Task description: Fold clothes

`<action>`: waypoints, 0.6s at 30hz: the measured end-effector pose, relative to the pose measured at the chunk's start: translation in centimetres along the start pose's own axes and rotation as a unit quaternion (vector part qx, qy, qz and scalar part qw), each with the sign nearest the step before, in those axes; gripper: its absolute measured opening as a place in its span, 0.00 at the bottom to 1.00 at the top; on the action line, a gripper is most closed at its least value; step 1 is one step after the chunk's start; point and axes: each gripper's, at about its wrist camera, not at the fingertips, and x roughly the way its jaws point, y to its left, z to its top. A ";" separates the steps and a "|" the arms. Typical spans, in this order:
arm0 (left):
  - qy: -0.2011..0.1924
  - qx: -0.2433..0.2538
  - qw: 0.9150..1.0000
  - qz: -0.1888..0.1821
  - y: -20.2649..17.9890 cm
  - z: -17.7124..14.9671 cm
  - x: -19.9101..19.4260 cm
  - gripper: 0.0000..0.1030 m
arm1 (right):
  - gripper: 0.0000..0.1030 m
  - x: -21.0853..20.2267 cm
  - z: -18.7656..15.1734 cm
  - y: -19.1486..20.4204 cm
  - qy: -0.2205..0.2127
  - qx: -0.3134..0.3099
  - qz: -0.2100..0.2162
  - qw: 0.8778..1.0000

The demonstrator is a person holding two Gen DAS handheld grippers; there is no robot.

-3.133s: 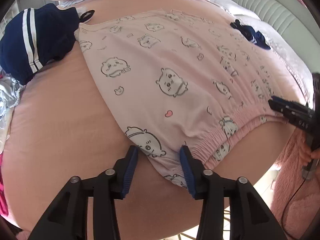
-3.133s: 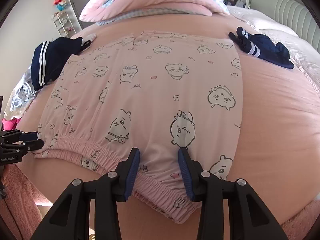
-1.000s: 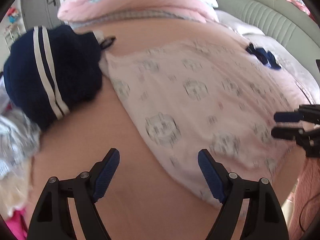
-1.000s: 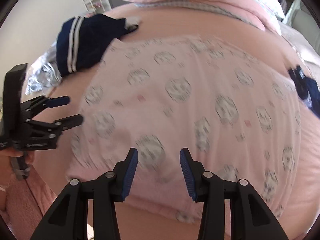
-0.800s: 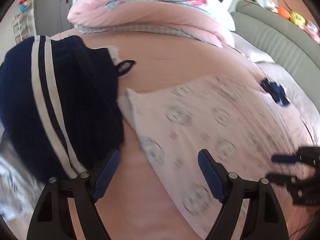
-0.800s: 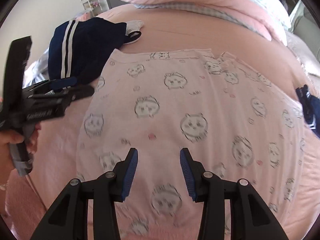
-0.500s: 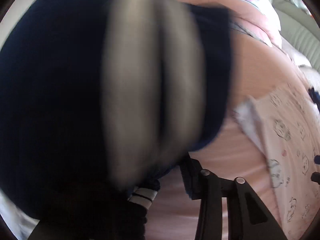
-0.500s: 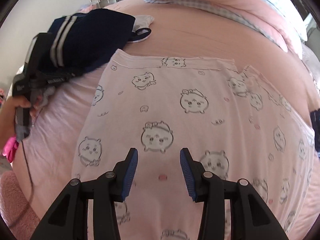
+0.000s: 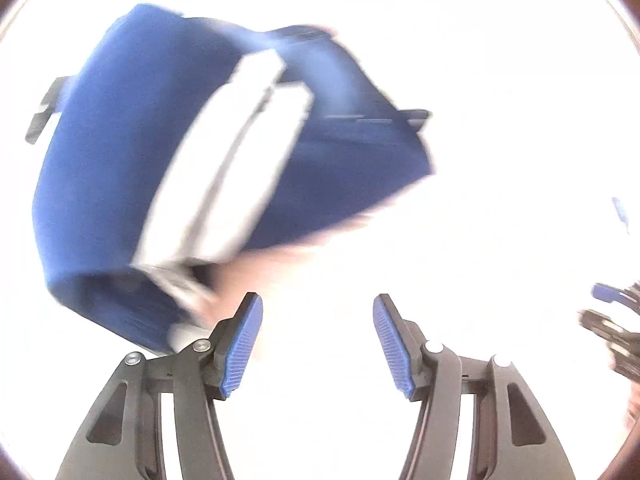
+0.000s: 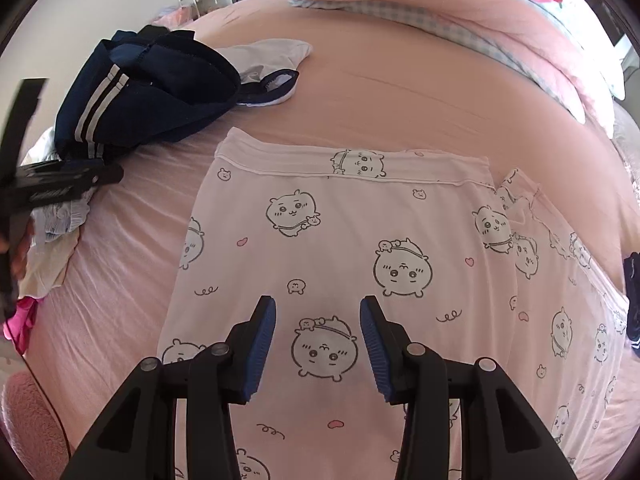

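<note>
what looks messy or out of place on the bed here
The navy striped garment lies crumpled in a heap beside the flat pink printed garment, with a white piece poking out behind it. The left wrist view is blurred and overexposed.

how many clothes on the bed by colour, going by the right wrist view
navy: 2 (striped garment, dark piece at the right edge)
pink print: 1 (pyjamas)
white: 1 (small piece)
total: 4, not counting the pile off the left edge
</note>
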 end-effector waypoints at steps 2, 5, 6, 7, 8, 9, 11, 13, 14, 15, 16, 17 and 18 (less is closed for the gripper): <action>-0.015 0.007 1.000 -0.023 -1.5 0.2 0.3 0.53 | 0.42 0.1 0.1 0.2 -0.004 0.004 0.001 1.000; -0.018 -0.006 0.999 -0.040 -2.0 1.3 2.3 0.52 | 0.42 0.3 0.6 0.6 -0.010 0.006 -0.004 1.000; -0.018 -0.011 0.999 -0.046 -2.1 1.7 3.0 0.52 | 0.42 0.5 0.9 0.8 -0.008 0.005 -0.013 1.000; -0.019 -0.016 0.998 -0.053 -2.2 2.1 3.7 0.52 | 0.42 0.6 1.1 0.9 -0.009 0.003 -0.015 1.000; -0.019 -0.021 0.998 -0.060 -2.3 2.4 4.3 0.52 | 0.42 0.6 1.3 0.9 -0.010 0.001 -0.016 1.000; -0.019 -0.026 0.997 -0.067 -2.4 2.8 5.0 0.52 | 0.42 0.6 1.5 0.9 -0.013 -0.001 -0.016 1.000; -0.018 -0.012 0.997 -0.076 -3.0 3.2 5.6 0.46 | 0.42 1.0 2.0 1.0 -0.014 -0.007 -0.016 1.000; -0.002 0.006 0.997 -0.082 -3.7 3.3 6.6 0.29 | 0.42 1.8 2.5 1.0 -0.008 -0.013 -0.011 1.000; 0.008 0.015 0.997 -0.082 -4.0 3.3 7.1 0.20 | 0.42 2.2 2.7 1.3 -0.003 -0.016 -0.007 1.000; 0.011 0.022 0.996 -0.081 -4.2 3.3 7.5 0.19 | 0.42 2.5 2.7 1.6 0.001 -0.022 -0.003 1.000; 0.012 0.027 0.996 -0.080 -4.4 3.2 7.7 0.18 | 0.42 2.9 2.7 2.0 0.004 -0.028 -0.001 1.000; 0.013 0.027 0.996 -0.088 -4.4 3.3 7.7 0.13 | 0.42 3.2 2.7 2.4 0.006 -0.034 0.001 0.999; 0.014 0.024 0.994 -0.103 -4.3 3.4 7.7 0.09 | 0.42 3.6 2.5 2.8 0.009 -0.039 0.002 0.999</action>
